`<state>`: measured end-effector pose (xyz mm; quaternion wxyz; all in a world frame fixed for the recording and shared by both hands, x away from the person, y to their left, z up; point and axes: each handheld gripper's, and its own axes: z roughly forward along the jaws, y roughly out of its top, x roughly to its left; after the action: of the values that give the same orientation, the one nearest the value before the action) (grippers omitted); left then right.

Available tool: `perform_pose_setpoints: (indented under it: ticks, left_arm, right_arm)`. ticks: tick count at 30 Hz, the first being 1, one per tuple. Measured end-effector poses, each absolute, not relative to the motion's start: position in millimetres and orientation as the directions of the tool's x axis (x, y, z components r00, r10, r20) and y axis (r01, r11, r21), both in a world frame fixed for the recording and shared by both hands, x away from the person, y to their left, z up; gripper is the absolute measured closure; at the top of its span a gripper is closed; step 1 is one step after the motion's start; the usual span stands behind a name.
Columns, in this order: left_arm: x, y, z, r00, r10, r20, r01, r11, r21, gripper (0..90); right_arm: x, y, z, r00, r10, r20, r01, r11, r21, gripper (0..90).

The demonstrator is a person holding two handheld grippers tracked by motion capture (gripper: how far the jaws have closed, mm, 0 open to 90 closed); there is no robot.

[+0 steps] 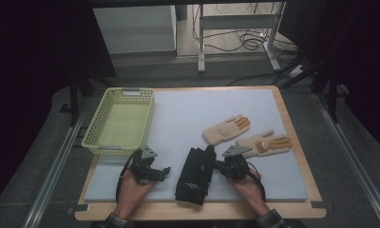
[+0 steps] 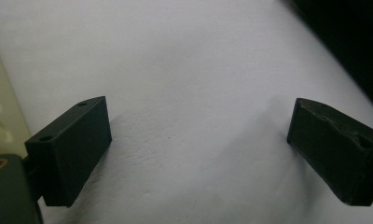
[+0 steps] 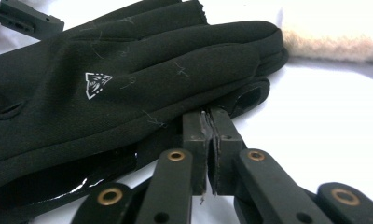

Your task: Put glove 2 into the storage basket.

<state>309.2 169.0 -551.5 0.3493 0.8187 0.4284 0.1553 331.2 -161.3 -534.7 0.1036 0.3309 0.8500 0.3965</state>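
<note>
Two grippers over the tabletop [image 1: 292, 142]: right gripper [image 3: 208, 116] has its jaws pressed together right at the edge of the black gloves [image 1: 194, 175], no fabric visibly pinched. Left gripper [image 2: 198, 140] sits wide open, nothing between its jaws. Gloves lie stacked near the front edge, between both hands.

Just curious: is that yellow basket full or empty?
Empty. From above, the yellow basket shows only its bare floor; both tan gloves and the black gloves lie outside on the mat.
</note>
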Motion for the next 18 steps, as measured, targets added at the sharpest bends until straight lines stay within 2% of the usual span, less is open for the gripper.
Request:
perform_pose_setpoints:
  ticks: [5, 11, 18]
  left_arm:
    - [309, 169, -552, 0.585, 0.81, -0.045, 0.593, -0.389, 0.705, 6.4]
    - [309, 169, -552, 0.585, 0.81, -0.046, 0.593, -0.388, 0.705, 6.4]
    - [309, 171, -551, 0.588, 0.806, -0.061, 0.595, -0.381, 0.708, 6.9]
  right_arm:
    - [334, -166, -533, -0.754, 0.649, 0.103, 0.492, 0.454, 0.743, 76.8]
    - [325, -173, -532, -0.768, 0.632, 0.109, 0.487, 0.464, 0.74, 76.8]
    - [296, -173, -534, -0.818, 0.559, 0.134, 0.46, 0.496, 0.737, 76.1]
